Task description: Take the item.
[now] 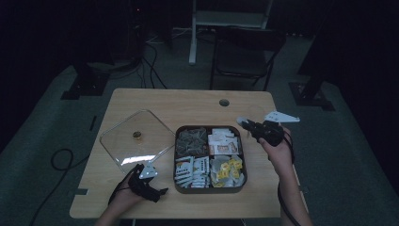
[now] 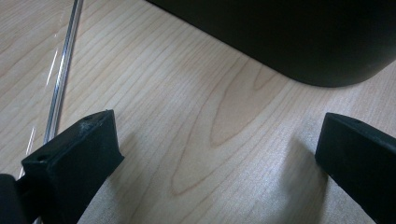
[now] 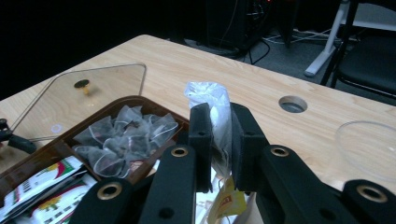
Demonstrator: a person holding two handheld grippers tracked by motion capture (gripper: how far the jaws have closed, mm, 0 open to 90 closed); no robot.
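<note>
I work two tongs at a wooden tabletop (image 1: pixel 141 99) in a dark room. My right tongs (image 3: pixel 219 140) are clamped on one clear tea bag (image 3: pixel 211 100) with a yellow tag hanging below the jaws. The bag stands upright between the jaws, its long axis running up and down, lifted above the far right corner of the brown tray (image 1: pixel 209 189). In the right gripper view a clear round dish (image 3: pixel 369 147) sits on the tabletop to the right of the tongs and near them, apart from the tray. I judge the dish the likely place for the bag, so the coming move goes sideways away from the tray, and my right hand (image 1: pixel 278 153) is the nearer one.

My left tongs (image 2: pixel 210 154) stand wide with nothing between the jaws, low over the bare wood between the tray's near left corner and the edge of the glass lid (image 1: pixel 136 136).

Counts: one tray with four compartments, one flat glass lid with one knob, lying left of the tray, one dish, one tea bag held. The sachets in the tray are too many and too jumbled to count.
</note>
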